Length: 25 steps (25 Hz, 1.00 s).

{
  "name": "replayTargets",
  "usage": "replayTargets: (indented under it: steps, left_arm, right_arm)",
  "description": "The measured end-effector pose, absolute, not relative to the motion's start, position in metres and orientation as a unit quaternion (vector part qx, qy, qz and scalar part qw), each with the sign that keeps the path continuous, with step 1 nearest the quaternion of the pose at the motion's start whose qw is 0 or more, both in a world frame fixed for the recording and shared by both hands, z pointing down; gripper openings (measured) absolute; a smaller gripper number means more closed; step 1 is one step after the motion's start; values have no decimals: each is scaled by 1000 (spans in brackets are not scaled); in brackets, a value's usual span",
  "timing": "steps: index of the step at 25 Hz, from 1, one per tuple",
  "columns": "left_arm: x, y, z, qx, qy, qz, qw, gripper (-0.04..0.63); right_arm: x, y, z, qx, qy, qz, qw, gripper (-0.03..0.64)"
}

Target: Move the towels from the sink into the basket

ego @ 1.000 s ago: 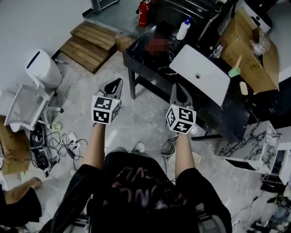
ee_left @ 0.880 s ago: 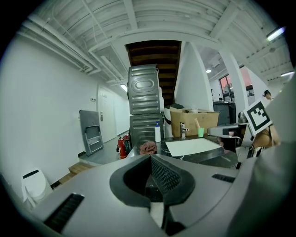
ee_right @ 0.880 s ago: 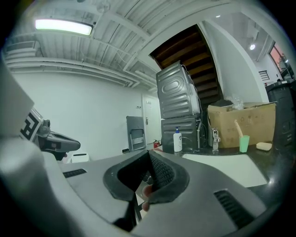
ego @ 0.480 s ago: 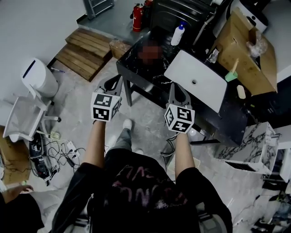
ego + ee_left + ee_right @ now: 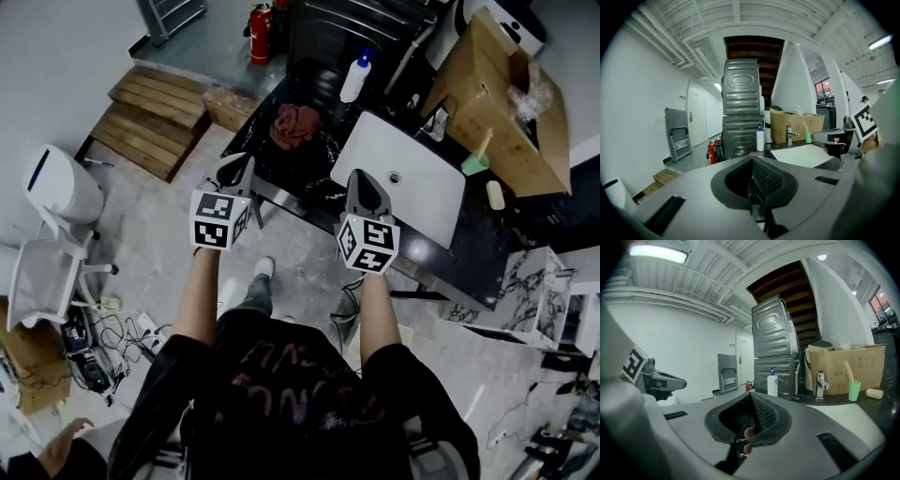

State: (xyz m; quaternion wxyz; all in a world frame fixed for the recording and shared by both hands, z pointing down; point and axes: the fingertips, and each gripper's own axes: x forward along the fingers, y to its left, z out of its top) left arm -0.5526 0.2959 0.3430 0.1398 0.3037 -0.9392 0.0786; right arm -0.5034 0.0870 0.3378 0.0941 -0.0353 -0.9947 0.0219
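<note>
Left claw [image 5: 236,169] and right claw [image 5: 364,184] both pressed together, empty, near red towel [image 5: 296,123] on counter [image 5: 317,161]

Room inventory:
- Floor: pale grey concrete floor [image 5: 141,225], with a tangle of black cables [image 5: 112,337] near the left edge.
- Walls: plain white wall [image 5: 642,117], with a folded grey metal stepladder [image 5: 677,133] against it.
- Ceiling: white ribbed ceiling [image 5: 754,14], lit by a long strip light [image 5: 658,253].
- Furniture: black white-veined marble counter [image 5: 314,169], white marble-patterned cabinet [image 5: 525,295], white mesh office chair [image 5: 42,286].
- Other: two stacked grey steel machines [image 5: 740,101], stacked brown wooden pallets [image 5: 155,117], red fire extinguisher [image 5: 260,33], large open cardboard box [image 5: 497,89], white cylindrical bin [image 5: 58,183].
</note>
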Motion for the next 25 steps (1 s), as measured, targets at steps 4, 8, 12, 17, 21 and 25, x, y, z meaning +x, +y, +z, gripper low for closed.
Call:
replayTargets:
  steps: [4,8,12,17,21,25]
  left_arm:
    - [-590,289,353,322,-931,81,150,17]
    - [-621,275,370,344,-920,95,163,17]
    - [-647,259,389,366,-908,97,178,20]
    - [-670,230,419,406,-882,114,209,189]
    - [-685,210,433,426,-868,132,219,238]
    - [-698,194,447,440,-851,157,242,268]
  right_arm:
    - [-534,88,347,-24,-994,23,104,15]
    - [-560,87,360,-14,-993,25,117,15]
    - [-579,82,372,-5,-991,28,128,15]
    - [-593,74,383,3,-990,25,139,15]
    - [-596,66,386,11,-989,25,143,15]
    - [-595,57,388,22,-989,25,147,15]
